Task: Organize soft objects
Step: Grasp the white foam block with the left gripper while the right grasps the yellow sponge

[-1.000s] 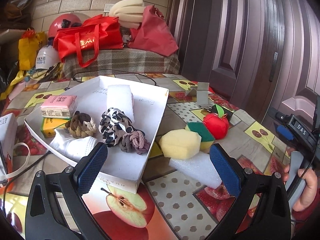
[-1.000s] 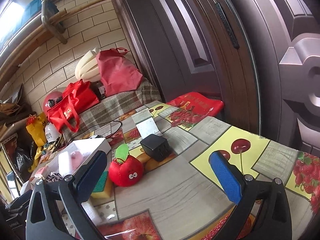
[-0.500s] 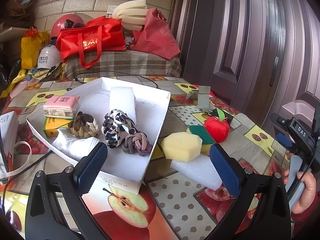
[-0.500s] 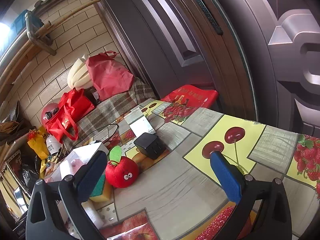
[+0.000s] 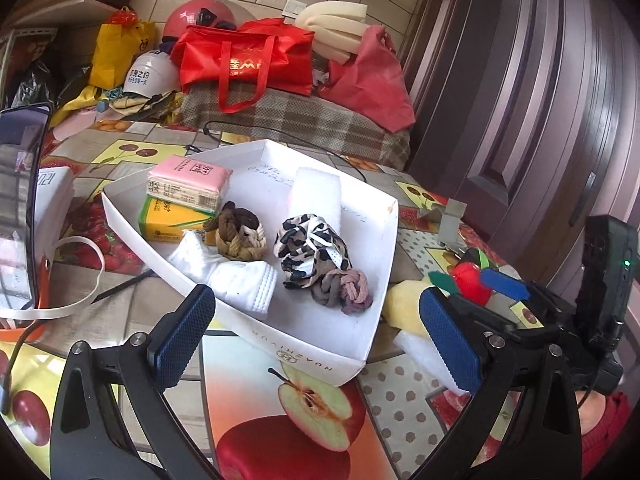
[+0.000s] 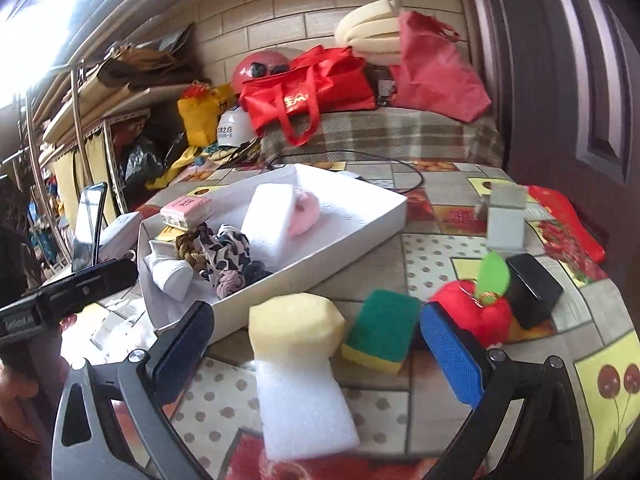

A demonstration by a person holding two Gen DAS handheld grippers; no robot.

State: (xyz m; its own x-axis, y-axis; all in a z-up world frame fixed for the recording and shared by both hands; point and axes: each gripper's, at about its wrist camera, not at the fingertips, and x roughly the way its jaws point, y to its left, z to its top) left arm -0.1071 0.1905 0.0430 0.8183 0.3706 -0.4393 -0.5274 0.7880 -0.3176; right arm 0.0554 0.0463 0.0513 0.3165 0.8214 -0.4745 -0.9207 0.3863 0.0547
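Jaws gaping on both our right gripper (image 6: 316, 344) and left gripper (image 5: 316, 328), we are holding nothing; the white tray (image 6: 352, 232) is carrying several soft items; the yellow sponge (image 6: 296, 324), foam sheet (image 6: 304, 408), green scouring sponge (image 6: 380, 330) and plush apple (image 6: 476, 312) are, seemingly, waiting outside.

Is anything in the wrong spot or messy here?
Yes. Four soft things lie on the table outside the white box: a yellow sponge, a green sponge, a white foam sheet and a red plush apple. The other soft things are already in the box. Nothing looks spilled or broken.

Far beyond the fingers, a red bag (image 6: 308, 92), a pink helmet (image 6: 260, 65), a yellow bag (image 6: 199, 120); right of them, a small black box (image 6: 534, 290).
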